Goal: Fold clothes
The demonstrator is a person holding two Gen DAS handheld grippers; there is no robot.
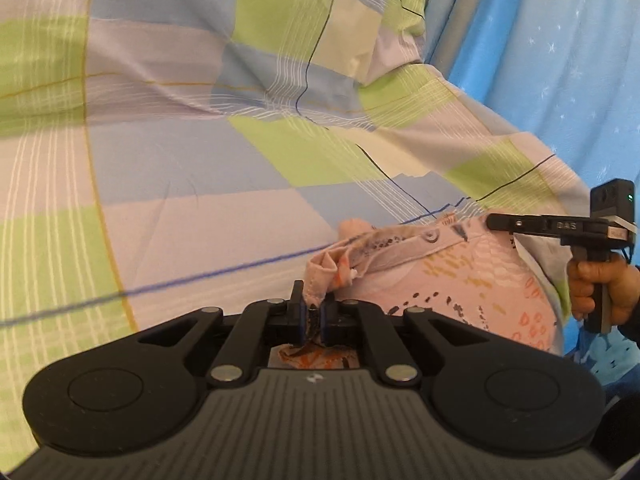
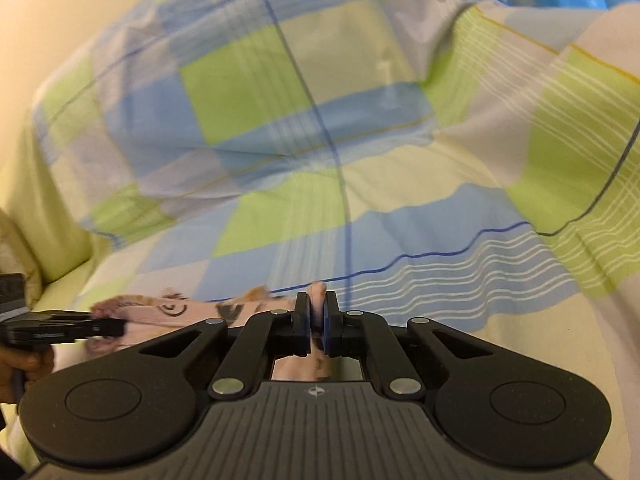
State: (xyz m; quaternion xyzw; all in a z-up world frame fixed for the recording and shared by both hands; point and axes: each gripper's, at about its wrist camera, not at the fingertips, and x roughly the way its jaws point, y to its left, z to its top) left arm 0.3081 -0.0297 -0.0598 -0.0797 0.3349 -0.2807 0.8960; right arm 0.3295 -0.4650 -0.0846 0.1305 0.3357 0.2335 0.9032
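Pink patterned garment (image 1: 460,280) occupies the lower right of the left wrist view, stretched between both tools. Left gripper (image 1: 313,316) is clamped on a bunched corner at lower centre. Right gripper (image 2: 316,322) is clamped on another pink fold. Behind lies a checked bedsheet (image 1: 180,140); a blue curtain (image 1: 560,60) fills the upper right.

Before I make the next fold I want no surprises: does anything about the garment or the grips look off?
Nothing looks damaged. The pink patterned garment is bunched and rumpled where the left gripper pinches it, not flat. The right gripper is also shut on its edge. It hangs over the checked sheet.
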